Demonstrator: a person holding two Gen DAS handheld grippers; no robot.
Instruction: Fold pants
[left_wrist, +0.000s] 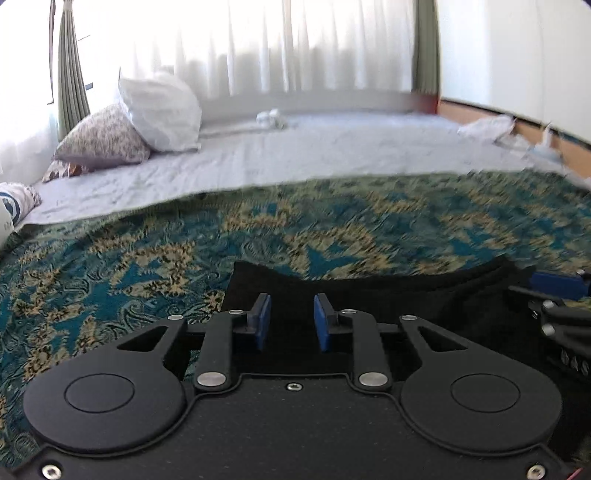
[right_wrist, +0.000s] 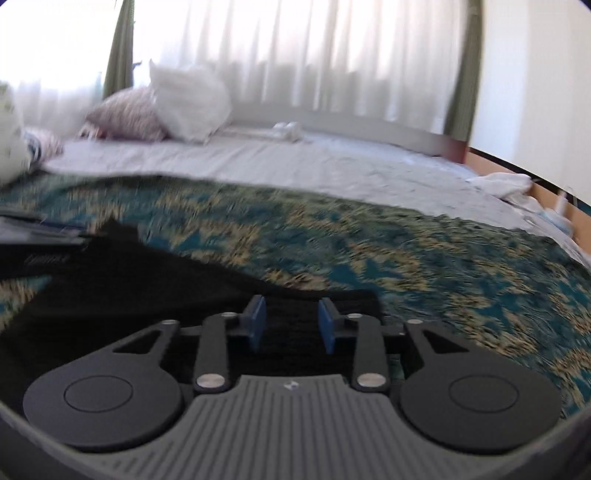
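Black pants (left_wrist: 406, 295) lie on a teal and gold patterned bedspread (left_wrist: 147, 258). Their far edge sags in a curve between the two grippers. My left gripper (left_wrist: 291, 317) is over the pants' left end, its blue pads apart, and black cloth shows in the gap. In the right wrist view my right gripper (right_wrist: 291, 321) is over the right end of the pants (right_wrist: 147, 280), pads also apart with dark fabric between and below them. Whether either pair of pads touches the cloth is not visible. The right gripper (left_wrist: 557, 286) also shows at the right edge of the left wrist view.
Beyond the bedspread stretches a white sheet (left_wrist: 295, 155). A white pillow (left_wrist: 159, 110) and a floral pillow (left_wrist: 103, 136) lean at the far left. Crumpled white cloth (left_wrist: 487, 127) lies at the far right by a wooden edge. Curtains cover the window behind.
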